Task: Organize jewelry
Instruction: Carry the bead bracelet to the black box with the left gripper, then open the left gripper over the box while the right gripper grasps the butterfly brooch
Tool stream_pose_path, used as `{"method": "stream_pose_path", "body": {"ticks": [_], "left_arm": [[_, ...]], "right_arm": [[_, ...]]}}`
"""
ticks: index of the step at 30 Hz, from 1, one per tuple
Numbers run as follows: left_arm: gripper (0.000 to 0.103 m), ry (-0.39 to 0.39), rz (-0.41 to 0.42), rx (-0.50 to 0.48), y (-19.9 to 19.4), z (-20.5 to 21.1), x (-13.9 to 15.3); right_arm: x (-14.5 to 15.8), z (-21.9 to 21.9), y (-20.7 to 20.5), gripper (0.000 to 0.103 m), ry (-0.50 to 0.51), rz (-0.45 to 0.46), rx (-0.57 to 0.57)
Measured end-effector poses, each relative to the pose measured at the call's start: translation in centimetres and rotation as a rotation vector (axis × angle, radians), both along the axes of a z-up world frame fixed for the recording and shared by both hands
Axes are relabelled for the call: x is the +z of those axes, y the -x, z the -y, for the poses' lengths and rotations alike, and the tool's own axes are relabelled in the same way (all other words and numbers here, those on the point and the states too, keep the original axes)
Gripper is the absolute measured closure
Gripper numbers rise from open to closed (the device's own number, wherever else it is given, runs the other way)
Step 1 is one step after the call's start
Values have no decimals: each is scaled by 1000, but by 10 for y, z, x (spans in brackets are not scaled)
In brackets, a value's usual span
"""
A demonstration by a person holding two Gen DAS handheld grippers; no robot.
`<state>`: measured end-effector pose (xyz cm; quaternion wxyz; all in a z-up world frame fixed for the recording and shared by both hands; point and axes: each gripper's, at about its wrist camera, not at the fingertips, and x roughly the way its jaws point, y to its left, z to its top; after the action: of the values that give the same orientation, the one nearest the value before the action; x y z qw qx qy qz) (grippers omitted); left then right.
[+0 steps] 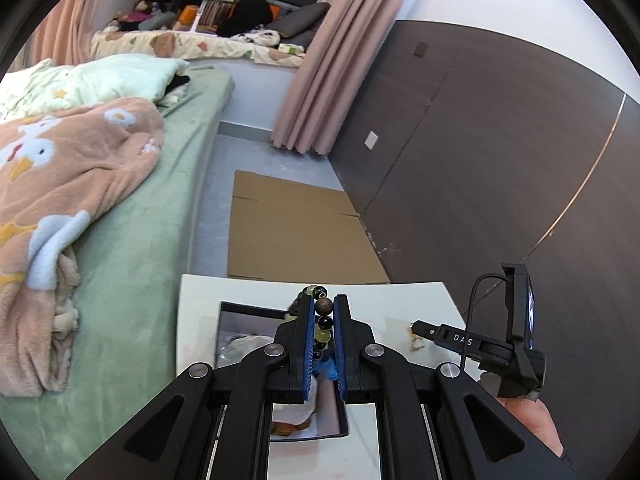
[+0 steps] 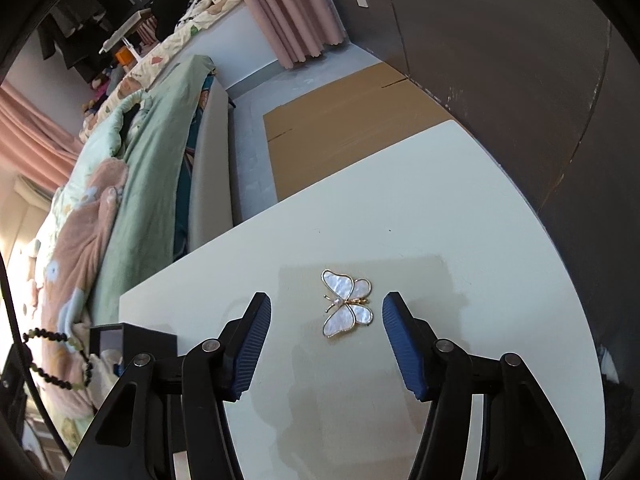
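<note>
The left hand-held gripper [image 1: 323, 320] is clamped on a beaded bracelet [image 1: 322, 307], its blue pads pressed against a brown wooden bead with dark and pale green beads strung above and below, and it hangs over an open black jewelry box [image 1: 240, 320] that stands on the white table [image 1: 392, 300]. In the right wrist view the same bracelet dangles at the nine o'clock edge, just above the box. The right hand-held gripper [image 2: 326, 340] has its fingers spread wide apart, hovering low over the table with a mother-of-pearl butterfly brooch [image 2: 347, 303] lying flat between the pads, touching neither. The likeliest slip, I judge, is the bracelet: it is pinched on a single round bead, so the strand could roll out of the pads or snag on the box wall at twelve o'clock and spill outside when released. The brooch is thin and flat against the table, so closing on it may skid it forward or scrape its wings instead of lifting it. Count: one bracelet, one brooch, one box, two grippers; the box's other contents are too obscured to count.
</note>
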<state>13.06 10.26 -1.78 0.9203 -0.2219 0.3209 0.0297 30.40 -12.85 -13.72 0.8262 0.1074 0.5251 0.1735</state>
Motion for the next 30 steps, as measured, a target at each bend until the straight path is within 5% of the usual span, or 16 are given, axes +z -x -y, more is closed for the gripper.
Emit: {"method": "stream_pose_path", "body": {"ticks": [12,14,16,21,24,26,30], "left_arm": [[94,38,-76,10,1,-16,-17],[94,43,-85,1,0,-15,-18],[93,61,-103,-2,-2,-16,-21],[91,105,-135,-1,-6,-20,-28],[74,118,-136,-4,-6,-20,-29],[53,113,-124,-1,-5,-18,-27],[50,94,-109,-2,-4,-15,-24]], "right_arm": [[-9,-26,1,44,247,93,34],[-8,-28,3,53,267,104,43],[-7,-28,4,74,290,110,46],[-4,-21,4,76,256,93,66],[-2,-14,1,79,191,61,68],[2,-7,1,89,131,53,62],[5,1,2,90,49,25,64]]}}
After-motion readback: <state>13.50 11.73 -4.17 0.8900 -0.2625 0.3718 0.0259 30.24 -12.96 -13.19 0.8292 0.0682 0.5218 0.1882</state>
